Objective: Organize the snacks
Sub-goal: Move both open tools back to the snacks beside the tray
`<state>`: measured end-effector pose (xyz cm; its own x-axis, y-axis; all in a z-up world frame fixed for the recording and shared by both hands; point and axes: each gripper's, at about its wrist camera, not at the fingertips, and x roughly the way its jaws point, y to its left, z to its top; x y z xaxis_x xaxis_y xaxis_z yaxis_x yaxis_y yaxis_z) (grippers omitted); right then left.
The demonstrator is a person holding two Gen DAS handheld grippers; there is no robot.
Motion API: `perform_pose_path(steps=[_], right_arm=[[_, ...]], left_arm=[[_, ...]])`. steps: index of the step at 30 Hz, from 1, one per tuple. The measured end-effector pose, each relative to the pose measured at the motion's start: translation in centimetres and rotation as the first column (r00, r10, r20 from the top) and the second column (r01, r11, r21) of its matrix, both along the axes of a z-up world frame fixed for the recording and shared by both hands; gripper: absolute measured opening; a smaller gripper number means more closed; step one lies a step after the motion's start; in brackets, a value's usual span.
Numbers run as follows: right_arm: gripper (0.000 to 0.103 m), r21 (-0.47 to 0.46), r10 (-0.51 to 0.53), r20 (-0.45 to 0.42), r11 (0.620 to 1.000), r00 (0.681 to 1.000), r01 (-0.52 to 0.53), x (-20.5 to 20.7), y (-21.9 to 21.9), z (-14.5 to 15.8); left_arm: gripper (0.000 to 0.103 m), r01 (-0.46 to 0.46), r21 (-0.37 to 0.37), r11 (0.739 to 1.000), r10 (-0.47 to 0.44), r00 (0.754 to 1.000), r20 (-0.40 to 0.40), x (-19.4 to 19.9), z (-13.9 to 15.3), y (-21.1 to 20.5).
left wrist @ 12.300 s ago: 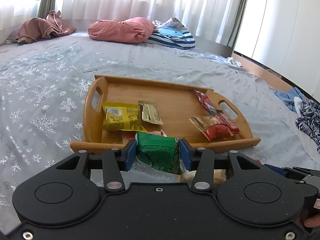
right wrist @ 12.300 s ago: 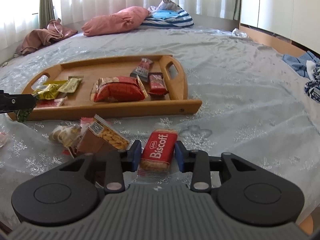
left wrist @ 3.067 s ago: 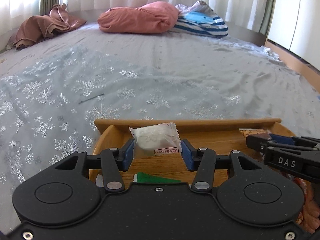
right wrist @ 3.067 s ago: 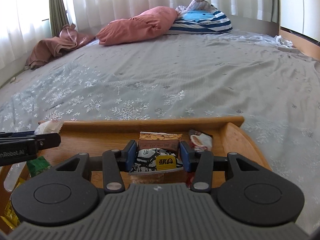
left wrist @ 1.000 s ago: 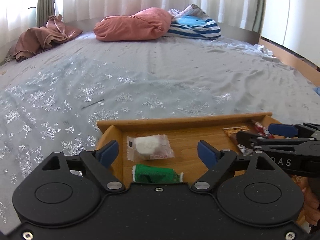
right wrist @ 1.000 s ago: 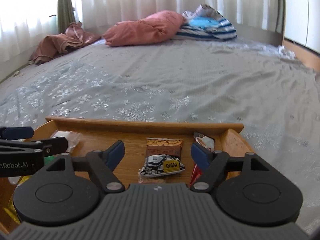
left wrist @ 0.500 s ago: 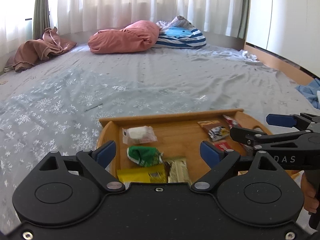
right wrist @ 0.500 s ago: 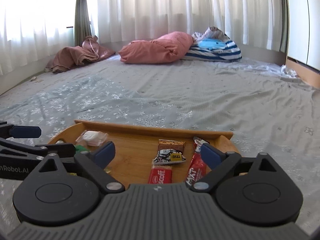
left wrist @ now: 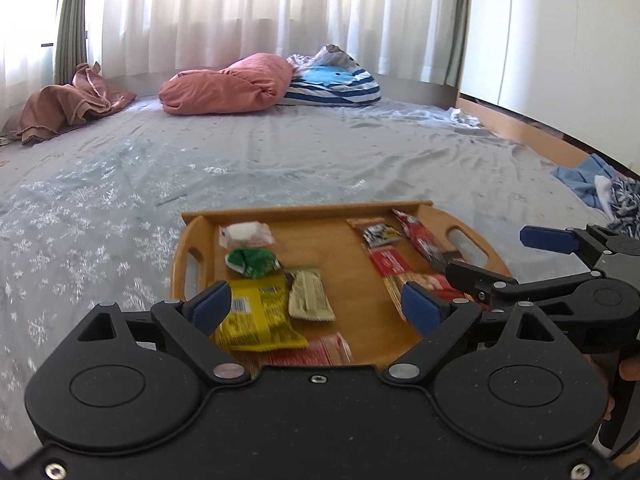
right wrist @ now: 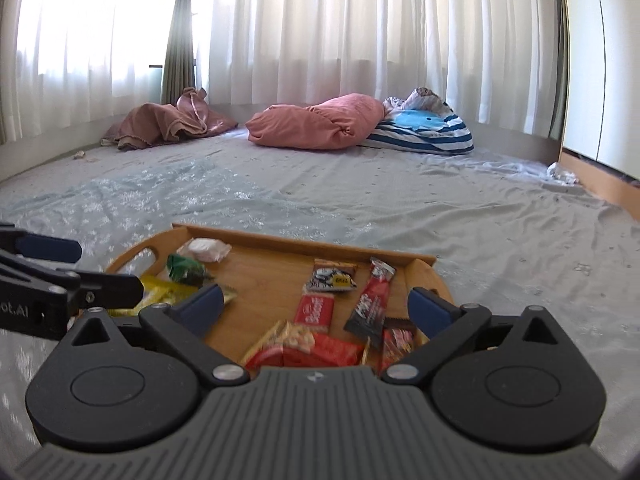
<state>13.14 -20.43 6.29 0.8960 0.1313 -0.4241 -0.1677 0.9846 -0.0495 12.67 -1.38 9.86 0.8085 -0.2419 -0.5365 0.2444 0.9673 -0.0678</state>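
While both tools hovered over the near end of the wooden tray [left wrist: 202, 224], neither was holding anything: the left hand-held gripper [left wrist: 316, 307] had its blue pads spread wide and empty, and the right hand-held gripper [right wrist: 316, 307] was likewise released, its jaws well apart.

All the snacks lay inside the tray, which sat on a grey bedsheet [left wrist: 280, 160] printed with snowflakes. On the tray's left side, from far to near, were a white wrapped cake [left wrist: 245, 233], a crumpled green packet [left wrist: 252, 262], a yellow packet [left wrist: 256, 320] with a barcode, and beside it a pale olive bar [left wrist: 310, 294]. A red wrapper [left wrist: 310, 353] lay at the near edge, too blurred to read.

On the right side, the right wrist view showed a black-and-white packet [right wrist: 334, 278] with a small yellow label, and a red-and-black bar [right wrist: 372, 300] whose white lettering could not be made out. Next to it lay a red biscuit pack [right wrist: 316, 309] with script that appeared to read "Biscoff", though motion blur made this uncertain. A larger red snack bag [right wrist: 304, 346] sat nearest the camera.

Lettering ending "ot.AI" was legible on the left tool's body in the right wrist view. A pink pillow [right wrist: 316, 126] and a blue striped cushion [right wrist: 424, 130] lay far back by the white curtains [right wrist: 320, 32].
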Motion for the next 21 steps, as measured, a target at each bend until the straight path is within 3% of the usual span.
perform_pose_path(steps=[11,21], right_arm=[[0.103,-0.147,0.026,0.011,0.989,1.000,-0.024,-5.3,0.2,-2.6],[0.103,-0.163,0.067,-0.044,0.984,0.997,-0.074,-7.8,0.4,-5.0]], left_arm=[[0.092,0.014,-0.005,1.000,-0.014,0.996,-0.086,-2.3,-2.8,-0.5],[0.092,0.080,-0.005,0.997,-0.079,0.985,-0.152,-2.6,-4.7,-2.6]])
